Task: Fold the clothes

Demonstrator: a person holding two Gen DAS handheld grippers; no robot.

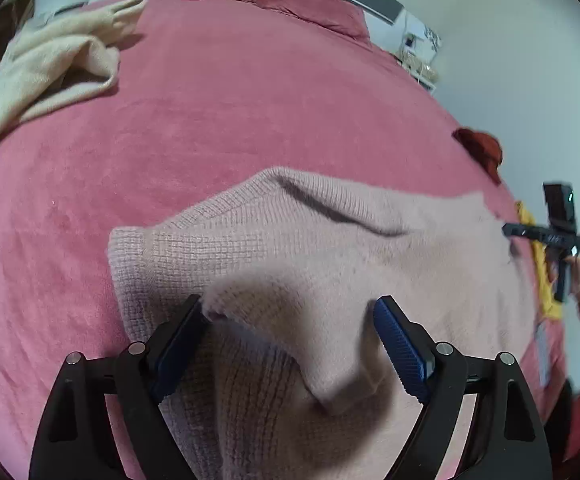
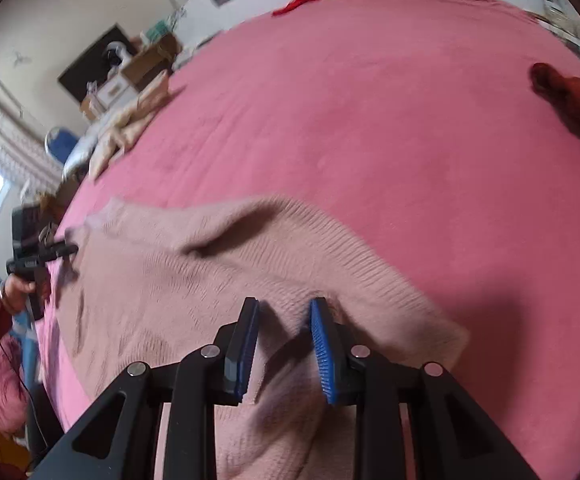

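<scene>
left wrist view: the left gripper (image 1: 290,316) stands wide open over a pale pink knitted sweater (image 1: 329,240) spread on the pink bedspread (image 1: 210,120); a raised fold of knit lies between the jaws, ungripped. a cream garment (image 1: 50,68) lies far off.

right wrist view: the right gripper (image 2: 284,312) is partly open above the sweater (image 2: 210,272), perhaps brushing it, holding nothing.
</scene>
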